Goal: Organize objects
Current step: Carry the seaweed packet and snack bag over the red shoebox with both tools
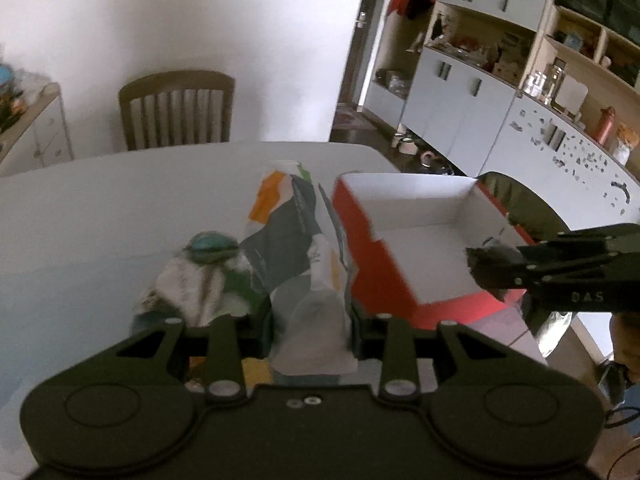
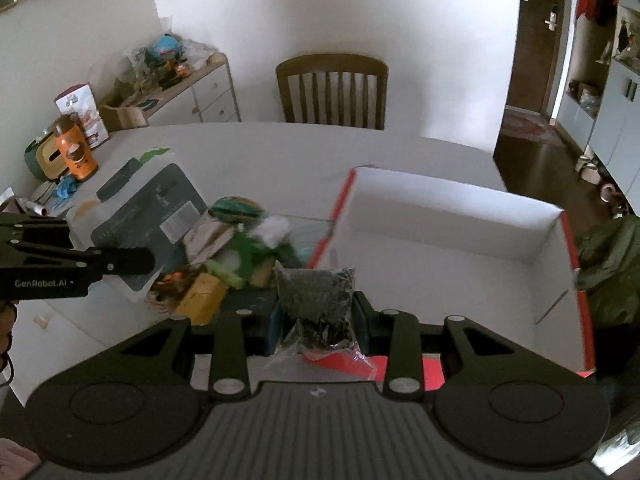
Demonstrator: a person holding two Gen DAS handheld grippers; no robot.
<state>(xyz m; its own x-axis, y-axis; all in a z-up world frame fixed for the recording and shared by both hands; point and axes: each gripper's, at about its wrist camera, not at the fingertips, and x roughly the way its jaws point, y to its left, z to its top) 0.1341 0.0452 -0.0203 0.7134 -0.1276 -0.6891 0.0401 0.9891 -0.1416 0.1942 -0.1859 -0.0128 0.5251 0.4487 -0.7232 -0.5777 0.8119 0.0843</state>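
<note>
From the right wrist view, the open box (image 2: pixel 460 248) sits on the table (image 2: pixel 280 152) at about 2 o'clock, with the heap of packets (image 2: pixel 236 256) just beside its left wall at 11 o'clock and the large flat bag (image 2: pixel 148 208) lying at 10 o'clock, touching the heap. The chair (image 2: pixel 332 92) stands behind the table's far edge at 12 o'clock, the sideboard (image 2: pixel 192 88) is well off at 10 o'clock against the wall, and the canister (image 2: pixel 76 148) stands on the table's left end at 9 o'clock.
</note>
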